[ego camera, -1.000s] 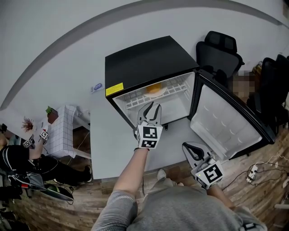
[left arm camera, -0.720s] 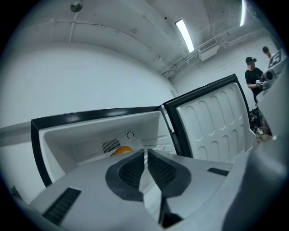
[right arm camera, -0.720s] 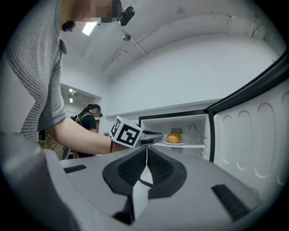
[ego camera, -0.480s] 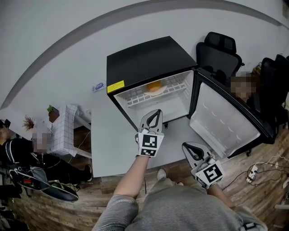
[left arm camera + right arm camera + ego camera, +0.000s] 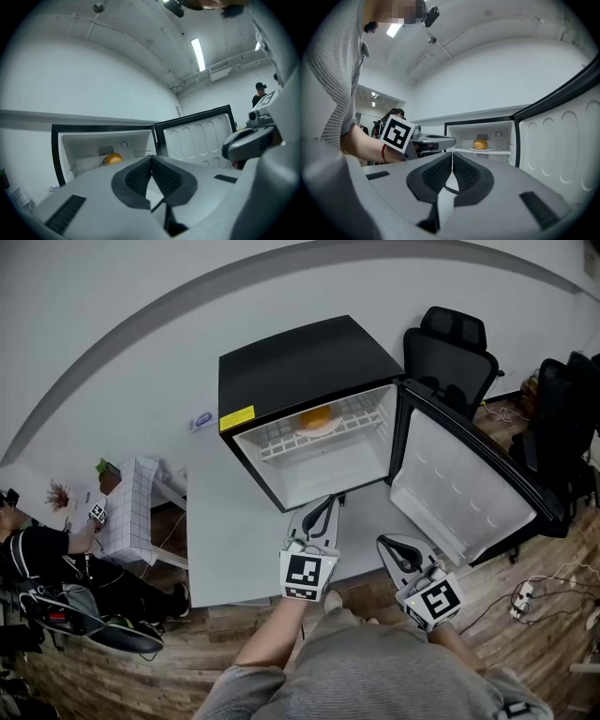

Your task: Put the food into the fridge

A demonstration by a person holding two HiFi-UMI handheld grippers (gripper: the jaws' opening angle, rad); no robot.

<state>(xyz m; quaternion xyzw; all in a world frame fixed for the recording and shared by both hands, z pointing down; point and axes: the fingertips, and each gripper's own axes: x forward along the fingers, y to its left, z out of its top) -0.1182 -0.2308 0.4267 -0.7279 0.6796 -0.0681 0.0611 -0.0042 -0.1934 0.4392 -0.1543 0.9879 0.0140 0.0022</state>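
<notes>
Plainly, both tools were closed with nothing between their jaws. The left tool (image 5: 323, 503) sat just outside the open mini fridge (image 5: 291, 362), and the right tool (image 5: 387, 546) was beside it, nearer the swung-out door (image 5: 459, 488). Ahead of both, the orange bun (image 5: 316, 416) lay on a plate (image 5: 320, 428) on the wire shelf (image 5: 281, 442).

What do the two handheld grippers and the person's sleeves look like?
Both the left gripper and right gripper are light grey shells with dark ribbed pads, each carrying a white cube printed with black square markers. The sleeves are grey knit; a red band circles the left wrist.
</notes>
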